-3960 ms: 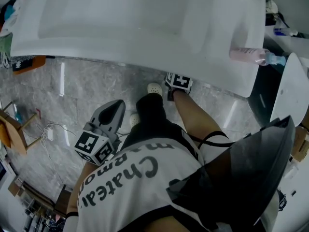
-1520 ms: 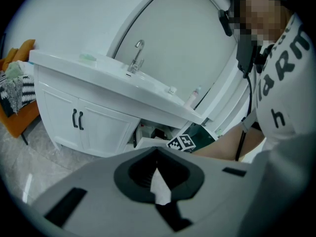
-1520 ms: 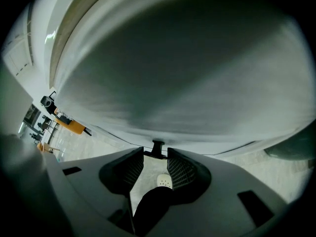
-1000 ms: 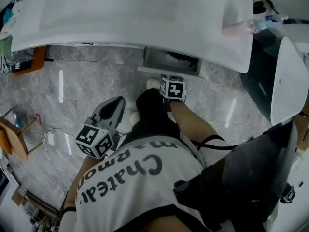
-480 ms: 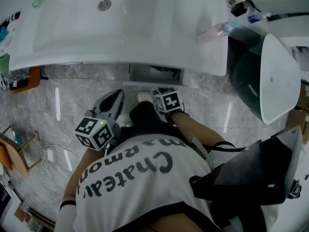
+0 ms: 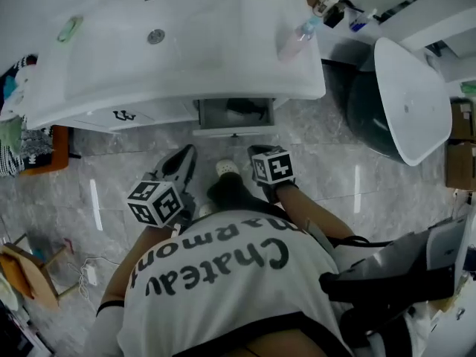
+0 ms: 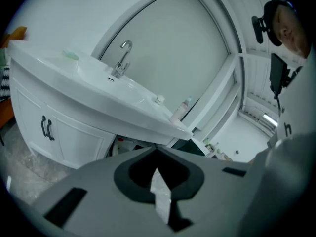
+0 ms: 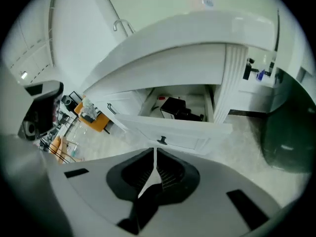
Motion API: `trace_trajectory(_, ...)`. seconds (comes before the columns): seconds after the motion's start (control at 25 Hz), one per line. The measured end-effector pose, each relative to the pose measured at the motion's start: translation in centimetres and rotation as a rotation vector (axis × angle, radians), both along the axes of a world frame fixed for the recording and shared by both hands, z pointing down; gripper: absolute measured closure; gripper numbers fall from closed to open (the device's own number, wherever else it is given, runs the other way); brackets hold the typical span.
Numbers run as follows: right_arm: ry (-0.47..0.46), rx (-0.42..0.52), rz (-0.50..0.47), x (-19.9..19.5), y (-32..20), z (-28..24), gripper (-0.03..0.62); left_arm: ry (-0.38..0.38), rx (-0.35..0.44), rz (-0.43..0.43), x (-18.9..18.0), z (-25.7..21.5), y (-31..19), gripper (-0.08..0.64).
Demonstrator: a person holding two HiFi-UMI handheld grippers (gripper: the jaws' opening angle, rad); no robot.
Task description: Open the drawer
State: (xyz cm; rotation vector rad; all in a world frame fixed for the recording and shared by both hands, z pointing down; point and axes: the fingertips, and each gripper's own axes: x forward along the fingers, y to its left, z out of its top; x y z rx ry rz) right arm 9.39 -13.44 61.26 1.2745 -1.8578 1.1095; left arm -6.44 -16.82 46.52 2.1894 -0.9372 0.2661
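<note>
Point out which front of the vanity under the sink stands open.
The drawer right of the handled cabinet doors: it is pulled out, a black object showing inside. The doors sit flush and shut.

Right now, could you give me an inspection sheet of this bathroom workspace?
Surface: grey marble floor; white washbasin counter.
Job's things: drawer pulled open under the counter, black object inside.
Clutter: pink bottle on the counter.
Grippers: left hand-held gripper shut, empty; right hand-held gripper jaws have just been closing, now together, nothing between them.
Cables: white cable on the floor.
Surroundings: toilet beside the counter.
</note>
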Motion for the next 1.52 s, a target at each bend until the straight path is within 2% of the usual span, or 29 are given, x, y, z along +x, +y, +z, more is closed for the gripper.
trace_trajectory(0.08, -0.044, 0.072, 0.039, -0.4, 0.3, -2.3, 0.567, -0.011, 0.006, 0.0, -1.2, -0.4, 1.4, 0.551)
trace_trajectory(0.28, -0.257, 0.277, 0.155, -2.4, 0.8, -9.9, 0.578, -0.003, 0.028, -0.009, -4.8, -3.0, 4.4, 0.551)
trace_trajectory(0.48, -0.381, 0.471, 0.209, -3.5, 2.3, -18.5, 0.578, 0.028, 0.106, 0.032, -5.8, -6.5, 6.8, 0.551)
trace_trajectory(0.6, -0.511, 0.552, 0.277, -4.0, 3.3, -22.6, 0.581, 0.06, 0.167, 0.084, -5.8, -9.0, 8.2, 0.551)
trace_trajectory(0.68, -0.549, 0.593, 0.283, -4.7, 4.2, -24.9, 0.581, 0.074, 0.202, 0.104, -5.9, -10.5, 9.2, 0.551)
trace_trajectory(0.8, -0.52, 0.655, 0.227, -6.0, 5.7, -28.1, 0.581, 0.09, 0.231, 0.103, -5.8, -12.1, 9.9, 0.551)
trace_trajectory(0.96, -0.426, 0.708, 0.147, -5.9, 7.1, -30.0, 0.581, 0.143, 0.237, 0.079, -5.3, -14.1, 10.9, 0.551)
trace_trajectory(1.12, -0.375, 0.685, 0.128, -4.7, 8.2, -30.0, 0.581, 0.145, 0.256, 0.064, -4.8, -15.1, 11.8, 0.551)
trace_trajectory(1.28, -0.294, 0.663, 0.029, -5.1, 9.2, -29.8, 0.581, 0.139, 0.242, 0.024, -4.8, -15.2, 12.4, 0.551)
trace_trajectory(1.52, -0.27, 0.643, -0.046, -5.7, 11.1, -29.2, 0.581, 0.12, 0.229, 0.022, -3.9, -15.2, 14.4, 0.551)
